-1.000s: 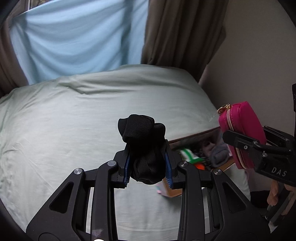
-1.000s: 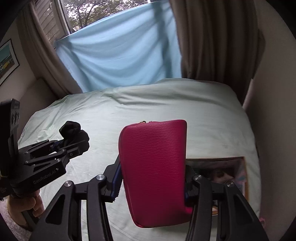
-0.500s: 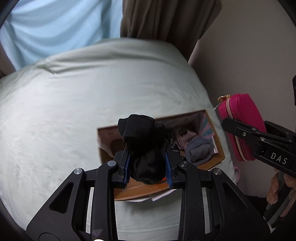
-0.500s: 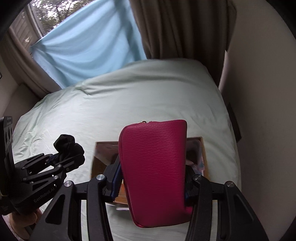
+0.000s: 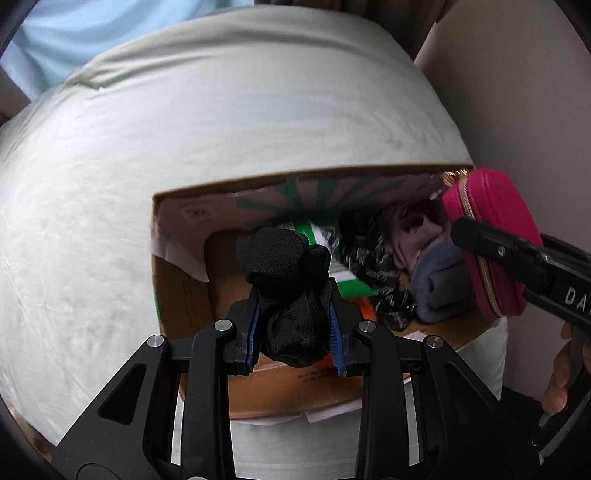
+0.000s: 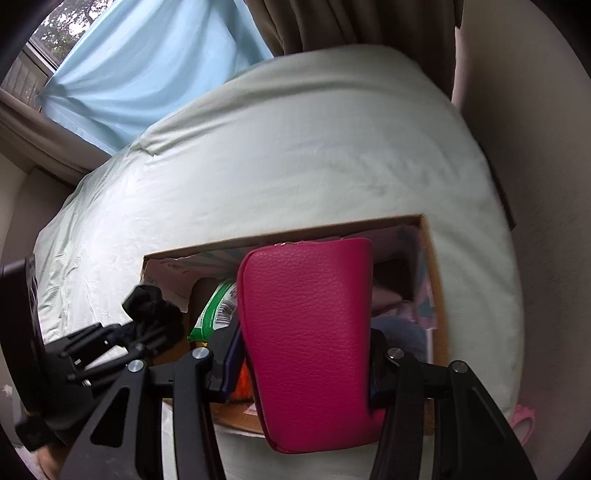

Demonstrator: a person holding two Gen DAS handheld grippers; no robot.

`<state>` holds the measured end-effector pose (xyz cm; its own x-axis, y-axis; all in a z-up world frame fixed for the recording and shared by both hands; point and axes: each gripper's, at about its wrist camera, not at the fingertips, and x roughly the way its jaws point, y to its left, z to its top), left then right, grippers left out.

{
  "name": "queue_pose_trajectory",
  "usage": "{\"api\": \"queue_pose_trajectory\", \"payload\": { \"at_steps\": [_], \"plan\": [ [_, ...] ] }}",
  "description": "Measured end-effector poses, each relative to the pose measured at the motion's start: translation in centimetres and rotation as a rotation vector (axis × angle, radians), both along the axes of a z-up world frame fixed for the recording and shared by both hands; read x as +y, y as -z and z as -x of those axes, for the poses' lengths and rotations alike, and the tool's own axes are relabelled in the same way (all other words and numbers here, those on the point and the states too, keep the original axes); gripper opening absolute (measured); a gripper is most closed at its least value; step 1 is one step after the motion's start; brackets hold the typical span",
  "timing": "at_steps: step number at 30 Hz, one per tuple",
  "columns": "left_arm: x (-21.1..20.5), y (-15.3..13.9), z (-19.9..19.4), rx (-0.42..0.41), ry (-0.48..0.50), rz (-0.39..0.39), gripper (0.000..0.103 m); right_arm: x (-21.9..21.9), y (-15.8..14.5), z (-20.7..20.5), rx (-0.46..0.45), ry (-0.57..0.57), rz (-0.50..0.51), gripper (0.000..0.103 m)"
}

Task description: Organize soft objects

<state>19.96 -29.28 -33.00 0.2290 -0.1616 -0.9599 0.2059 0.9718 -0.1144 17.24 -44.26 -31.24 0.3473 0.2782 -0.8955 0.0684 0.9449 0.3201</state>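
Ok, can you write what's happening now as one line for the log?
left hand-held gripper: holds black socks over box | right hand-held gripper: holds pink pouch over box | box: on bed, partly filled

Bed: a wide bed (image 6: pixel 295 147) in a pale green cover fills most of what I see ahead of me.
Window: top left, a window (image 6: pixel 48 33) shows tree leaves in daylight.
Curtains: a light blue curtain (image 6: pixel 155 62) hangs beside a brown curtain (image 6: pixel 351 22).
Wall: a plain beige wall (image 6: pixel 535 166) runs along my right.
Light: soft, even daylight.
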Motion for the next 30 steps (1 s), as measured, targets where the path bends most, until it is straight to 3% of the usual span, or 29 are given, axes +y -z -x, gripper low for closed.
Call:
{"api": "queue_pose_trajectory", "payload": {
  "at_steps": [7,8,9,10,11,12,23,30],
  "plan": [
    [0.3,0.2,-0.2,-0.002,0.01,-0.078,0.03,0.4,1.3,-1.4,0.054,0.02,-0.096,0.05],
    [0.4,0.3,-0.2,0.014,0.012,-0.074,0.052,0.6,1.3,-1.6,0.061,0.017,-0.103,0.057],
    [0.4,0.5,-0.2,0.034,0.016,-0.07,0.072,0.8,1.3,-1.9,0.06,0.02,-0.107,0.072],
    [0.4,0.7,-0.1,0.039,0.021,-0.068,0.102,0.8,1.2,-2.0,0.054,0.025,-0.107,0.082],
    [0.4,0.6,0.1,0.032,0.029,-0.063,0.103,0.9,1.0,-2.0,0.047,0.029,-0.104,0.097],
    [0.4,0.7,0.4,0.032,0.034,-0.065,0.103,0.8,0.7,-2.0,0.034,0.038,-0.097,0.099],
    [1.4,-2.0,2.2,0.001,0.005,-0.014,0.103,1.2,-1.2,-0.4,0.057,0.052,-0.024,0.099],
    [3.7,-7.5,3.4,-0.078,-0.002,0.026,0.103,2.7,-5.7,1.5,0.001,0.056,0.008,0.099]
  ]
}}
